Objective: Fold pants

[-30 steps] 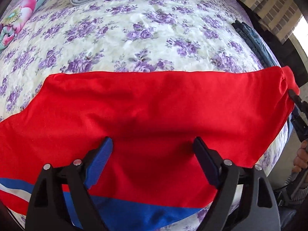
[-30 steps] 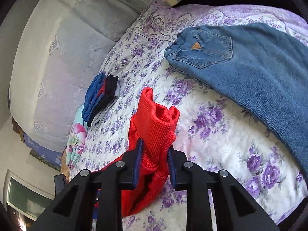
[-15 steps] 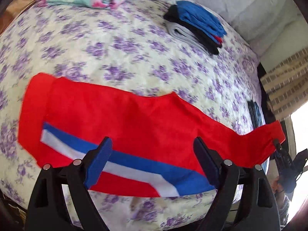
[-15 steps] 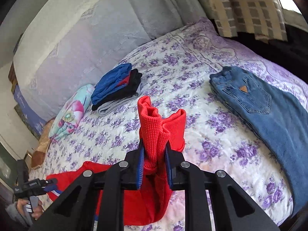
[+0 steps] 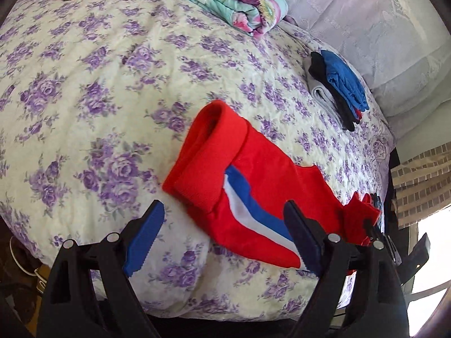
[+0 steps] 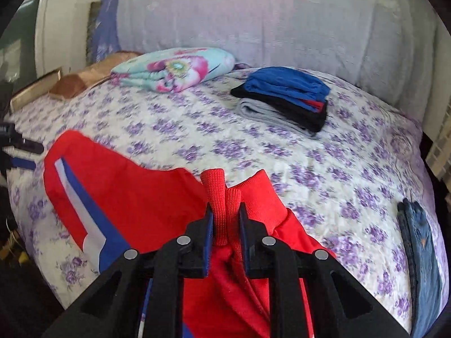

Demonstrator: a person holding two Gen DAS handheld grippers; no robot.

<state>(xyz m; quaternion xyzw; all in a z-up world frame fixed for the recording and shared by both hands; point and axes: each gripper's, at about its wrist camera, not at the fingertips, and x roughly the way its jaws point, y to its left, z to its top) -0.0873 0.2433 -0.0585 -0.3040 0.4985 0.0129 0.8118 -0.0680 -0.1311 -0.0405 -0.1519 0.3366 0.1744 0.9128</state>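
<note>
Purple-flowered bedding [image 5: 112,90] covers a wide bed that fills both views, with a pale quilted headboard [image 6: 253,22] behind it. In the right wrist view a folded floral blanket [image 6: 174,67] lies at 11 o'clock, a stack of folded clothes [image 6: 284,98] with a blue piece on top sits at 1 o'clock, and folded jeans [image 6: 420,242] lie along the edge at 4 o'clock.

Lying across the near edge of the bed are the red pants [image 5: 253,186], with a blue and white stripe [image 5: 248,211] down the side. In the left wrist view the wide ribbed band sits at centre and the fabric runs to 4 o'clock, where the right gripper [image 6: 225,225] is clamped on the bunched ribbed cuffs. The left gripper [image 5: 222,239] hangs above the near edge with its jaws spread wide and nothing between them.

This looks like an early step, the garment laid out long but not yet folded across. The next move likely calls for the left gripper to close on the ribbed band end, so both ends can be brought together.

No brand, label or writing is readable.
</note>
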